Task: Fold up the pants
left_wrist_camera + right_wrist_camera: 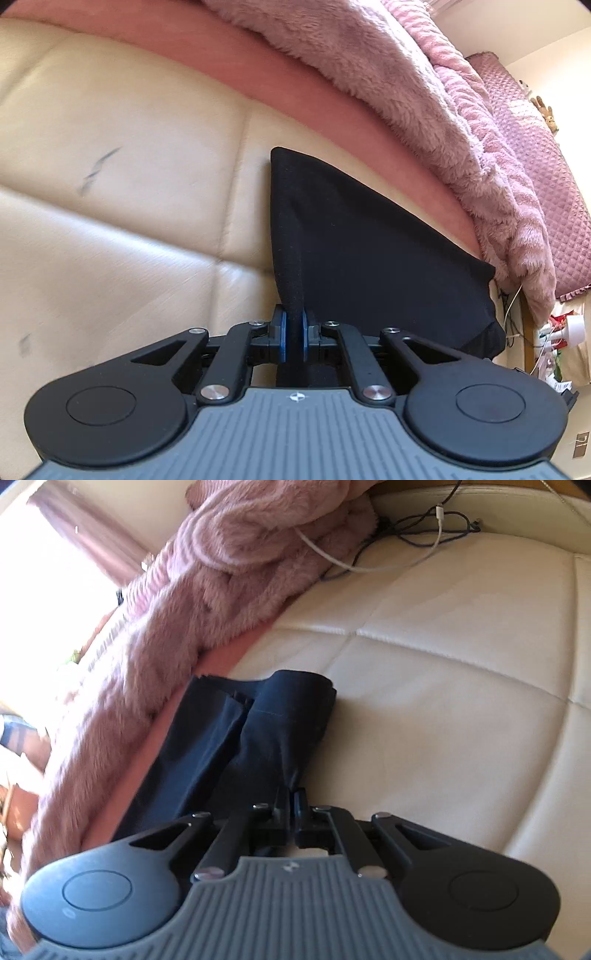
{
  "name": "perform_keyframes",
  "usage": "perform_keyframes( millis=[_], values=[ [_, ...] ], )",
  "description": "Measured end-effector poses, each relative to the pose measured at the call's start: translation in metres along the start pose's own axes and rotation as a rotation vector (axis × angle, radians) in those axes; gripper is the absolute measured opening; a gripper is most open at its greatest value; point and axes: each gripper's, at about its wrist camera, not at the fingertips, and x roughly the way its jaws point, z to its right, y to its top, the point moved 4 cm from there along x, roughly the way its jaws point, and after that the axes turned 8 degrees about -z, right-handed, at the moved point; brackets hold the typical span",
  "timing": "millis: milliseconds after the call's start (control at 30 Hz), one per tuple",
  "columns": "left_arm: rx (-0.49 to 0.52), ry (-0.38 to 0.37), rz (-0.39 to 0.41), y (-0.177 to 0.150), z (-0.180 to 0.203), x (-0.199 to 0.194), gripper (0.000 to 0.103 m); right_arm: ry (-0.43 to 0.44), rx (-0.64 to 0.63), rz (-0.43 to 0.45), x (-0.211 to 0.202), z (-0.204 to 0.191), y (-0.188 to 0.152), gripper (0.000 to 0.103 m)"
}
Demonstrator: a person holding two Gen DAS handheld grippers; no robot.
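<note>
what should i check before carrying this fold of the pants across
1. Left gripper shut on the pants: ok, dark cloth sits pinched between its blue pads.
2. Right gripper shut on the pants: ok, jaws closed with cloth at the tips.
3. Cream cushion ahead bare for laying down: ok.
4. Fluffy pink blanket apart from the pants: not ok, it lies right along their edge.
5. Cables out of the way: ok, far at the cushion's back.
6. Both layers caught in each grip: cannot tell.
</note>
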Motion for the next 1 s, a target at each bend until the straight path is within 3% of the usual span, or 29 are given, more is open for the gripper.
perform_keyframes(
  millis=[300,533,667,733,900,1000],
  values=[
    [0.021,0.048,-0.066,-0.046,-0.036,-0.049,0.008,-0.104,-0.064,-0.208,-0.059,0.008,-0.07,0.0],
    [-0.028,0.052,-0.051,-0.063,-0.061,-0.071,0.008,-0.105,-0.122,-0.275,-0.083,0.01,-0.108,0.003],
    [-0.061,0.014,-0.006,-0.062,-0.065,-0.077,0.007,-0.126,-0.213,-0.254,-0.092,0.008,-0.112,0.011],
    [-0.063,0.008,0.011,-0.061,-0.063,-0.08,0.008,-0.127,-0.256,-0.23,-0.104,0.007,-0.108,0.023],
    [-0.038,0.103,0.03,-0.054,-0.068,-0.094,0.008,-0.07,-0.372,-0.192,-0.127,-0.009,-0.096,0.022],
    [-0.048,0.123,0.035,-0.05,-0.076,-0.104,0.007,0.015,-0.467,-0.219,-0.126,-0.032,-0.102,0.014]
  ],
)
